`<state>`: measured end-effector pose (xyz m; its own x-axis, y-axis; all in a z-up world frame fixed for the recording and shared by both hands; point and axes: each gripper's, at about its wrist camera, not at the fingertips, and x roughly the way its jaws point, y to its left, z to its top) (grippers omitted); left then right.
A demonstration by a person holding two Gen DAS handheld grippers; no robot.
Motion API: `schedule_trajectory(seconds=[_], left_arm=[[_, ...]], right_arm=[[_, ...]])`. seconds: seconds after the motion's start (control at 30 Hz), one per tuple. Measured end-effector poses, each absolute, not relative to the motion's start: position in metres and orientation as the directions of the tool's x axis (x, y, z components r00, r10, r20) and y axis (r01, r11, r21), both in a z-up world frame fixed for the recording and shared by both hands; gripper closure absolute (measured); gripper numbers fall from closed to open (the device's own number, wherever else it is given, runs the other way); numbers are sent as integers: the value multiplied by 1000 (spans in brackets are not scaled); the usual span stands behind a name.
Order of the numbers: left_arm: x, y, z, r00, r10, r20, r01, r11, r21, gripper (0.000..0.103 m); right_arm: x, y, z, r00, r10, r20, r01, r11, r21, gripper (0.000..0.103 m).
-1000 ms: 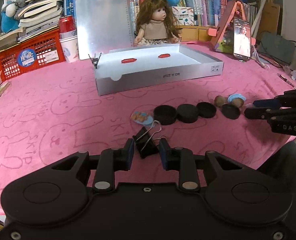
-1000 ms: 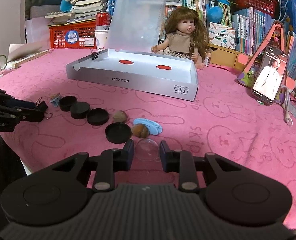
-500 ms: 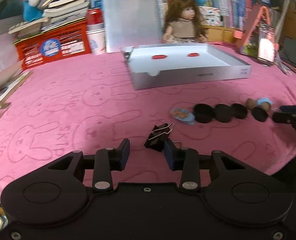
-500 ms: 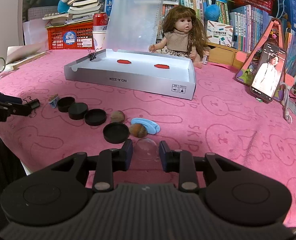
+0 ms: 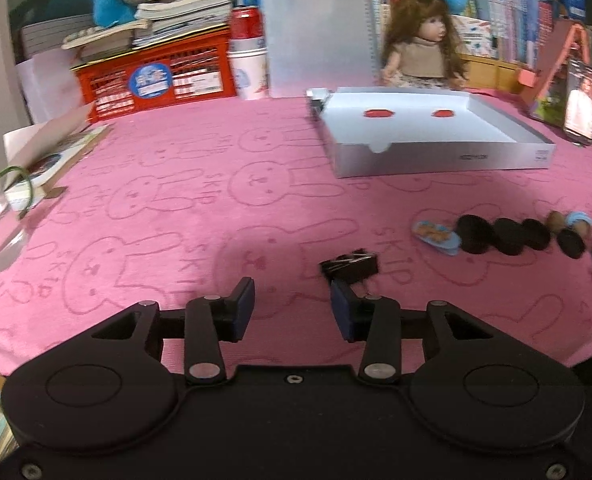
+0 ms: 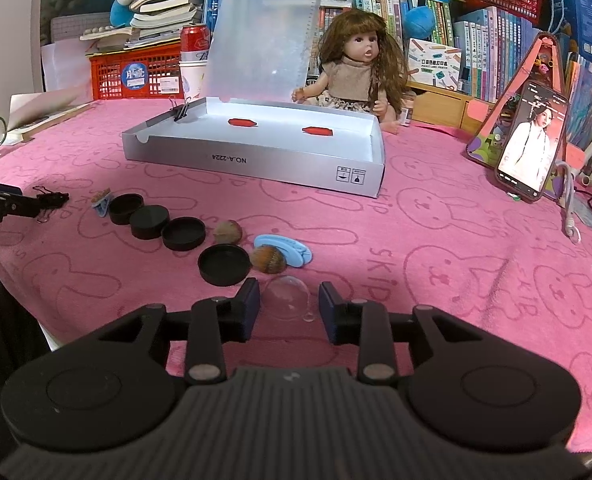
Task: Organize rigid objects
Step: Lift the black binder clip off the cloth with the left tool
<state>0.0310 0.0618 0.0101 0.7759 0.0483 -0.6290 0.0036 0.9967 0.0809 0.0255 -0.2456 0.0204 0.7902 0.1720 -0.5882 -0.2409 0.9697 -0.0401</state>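
You are letting go on both sides: a release step, by my reading, with nothing yet in the grey box (image 6: pixel 252 168).

Left tongs (image 5: pixel 292 306): jaws are opening, nothing between them. The black binder clip (image 5: pixel 350 266) is lying on the cloth just ahead of the right-hand finger, touching or nearly so; I cannot tell which.

Right tongs (image 6: pixel 289 308): jaws are opening around the clear dome (image 6: pixel 288 298), which is sitting on the cloth between the pads with a gap showing on each side.

Next move, as I judge it: you are needing to choose one piece, close squarely on it and carry it over the box's near wall. The dome looks slippery and low.

The row of black caps (image 6: pixel 184 233), two nuts (image 6: pixel 267 260) and the blue clip (image 6: pixel 290 250) is waiting between the tongs and the box.

Surface: counter under a pink bunny-print cloth (image 6: pixel 436 240), soft and napped. Room: a doll (image 6: pixel 358 68) behind the box, a phone (image 6: pixel 532 142) on a stand, a red crate (image 5: pixel 156 76) and crowded bookshelves.
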Motion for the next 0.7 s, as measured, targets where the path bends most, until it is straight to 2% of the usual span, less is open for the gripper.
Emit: schedule_trajectory(seconds=[0.2,0.47,0.7], left_arm=[[28,66,13,787,61,-614,-29,998,61,62],[18,47,18,810,18,-586,-9,1000,18,46],[30,33,9,807,63,-588,-66,998,16,42]], right_arm=[[26,-248,22,788,148,-598,-207,978,-30,52],[27,-257,26,763,158,-627,-140,987,77,46],[31,-253,26,763,137,-632,-112,991,79,45]])
